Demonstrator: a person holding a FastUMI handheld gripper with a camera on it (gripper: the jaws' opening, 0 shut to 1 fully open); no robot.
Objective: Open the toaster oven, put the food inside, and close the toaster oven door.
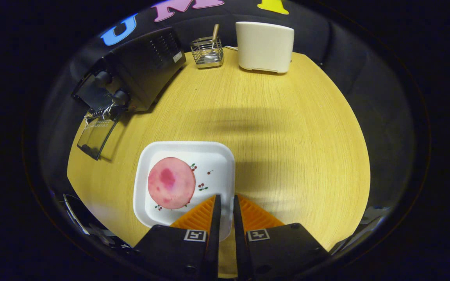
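Observation:
A black toaster oven (pixel 139 66) stands at the far left of the wooden table, and its glass door (pixel 95 137) hangs open toward the table's left edge. A round pink slice of food (pixel 171 188) lies on a white square plate (pixel 217 156) with small cherry prints, just ahead of and left of my fingers. My gripper (pixel 225 200) hovers well above the plate's near right corner. Its fingers stand shut with only a thin slit between them and hold nothing.
A wire basket (pixel 208 52) with a spoon in it stands at the back, beside the oven. To its right is a cream toaster (pixel 264 47). Bare wooden tabletop (pixel 287 128) stretches between these and the plate.

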